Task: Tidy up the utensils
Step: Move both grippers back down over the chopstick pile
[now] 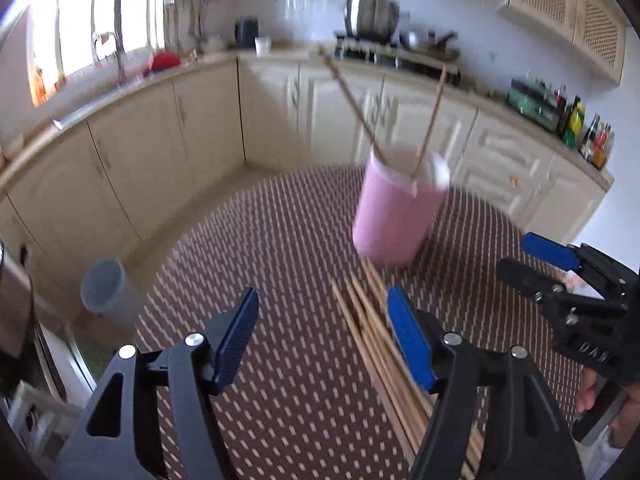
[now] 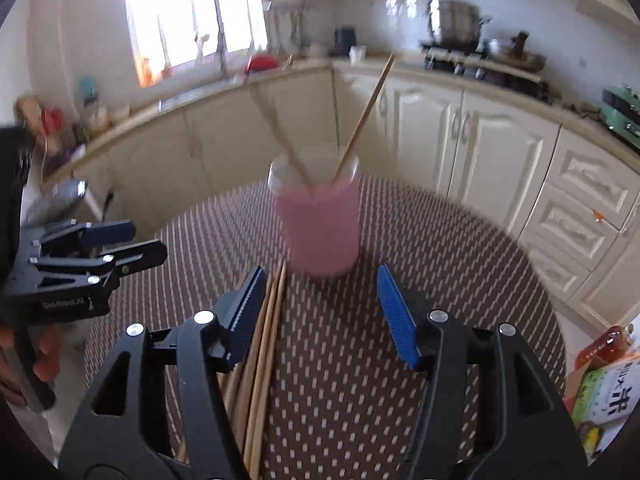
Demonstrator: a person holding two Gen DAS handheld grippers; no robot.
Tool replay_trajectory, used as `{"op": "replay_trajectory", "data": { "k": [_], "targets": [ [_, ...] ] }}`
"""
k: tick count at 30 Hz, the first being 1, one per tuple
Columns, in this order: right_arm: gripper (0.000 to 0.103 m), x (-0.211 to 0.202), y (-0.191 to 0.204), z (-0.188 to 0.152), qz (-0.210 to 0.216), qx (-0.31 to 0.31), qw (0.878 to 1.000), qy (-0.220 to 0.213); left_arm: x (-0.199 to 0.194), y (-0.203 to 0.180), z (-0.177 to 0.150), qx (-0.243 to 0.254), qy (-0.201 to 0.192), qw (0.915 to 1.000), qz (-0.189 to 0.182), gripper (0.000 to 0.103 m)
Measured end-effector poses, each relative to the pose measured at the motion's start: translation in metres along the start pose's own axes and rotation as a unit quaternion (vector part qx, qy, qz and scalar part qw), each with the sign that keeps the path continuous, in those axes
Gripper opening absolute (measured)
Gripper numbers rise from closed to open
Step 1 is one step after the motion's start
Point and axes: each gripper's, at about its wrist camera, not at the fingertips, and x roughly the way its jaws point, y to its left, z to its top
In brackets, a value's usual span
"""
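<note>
A pink cup (image 1: 394, 216) (image 2: 320, 228) stands on the brown patterned table (image 1: 288, 248) (image 2: 440, 248) with two wooden chopsticks (image 1: 430, 124) (image 2: 366, 116) leaning in it. Several loose chopsticks (image 1: 376, 332) (image 2: 266, 340) lie in a bundle in front of the cup. My left gripper (image 1: 322, 334) is open and empty, with the bundle by its right finger. My right gripper (image 2: 320, 314) is open and empty, with the bundle under its left finger. Each gripper shows in the other view, the right one (image 1: 560, 268) and the left one (image 2: 120, 248).
Cream kitchen cabinets (image 1: 200, 120) with a counter ring the room. A stove with a steel pot (image 1: 374, 16) is at the back. A grey bin (image 1: 106, 292) stands on the floor to the left. Packets (image 2: 604, 392) sit at the table's right edge.
</note>
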Motion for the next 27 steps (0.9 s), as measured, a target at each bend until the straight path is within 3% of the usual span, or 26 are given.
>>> {"op": "replay_trajectory", "data": {
  "k": [8,17,27],
  "targets": [
    [0.063,0.02,0.005,-0.033,0.008,0.008,0.998,0.063,0.047,0.006,-0.033,-0.042,0.108,0.9931,-0.018,0.066],
    [0.063,0.03,-0.002,-0.035,0.012,0.021,0.997,0.078,0.084,0.015,-0.021,-0.086,0.139,0.9866,-0.002,0.066],
    [0.063,0.051,-0.007,-0.031,0.014,0.024,0.995,0.094,0.123,0.01,0.003,-0.077,0.147,0.9854,0.037,0.066]
  ]
}}
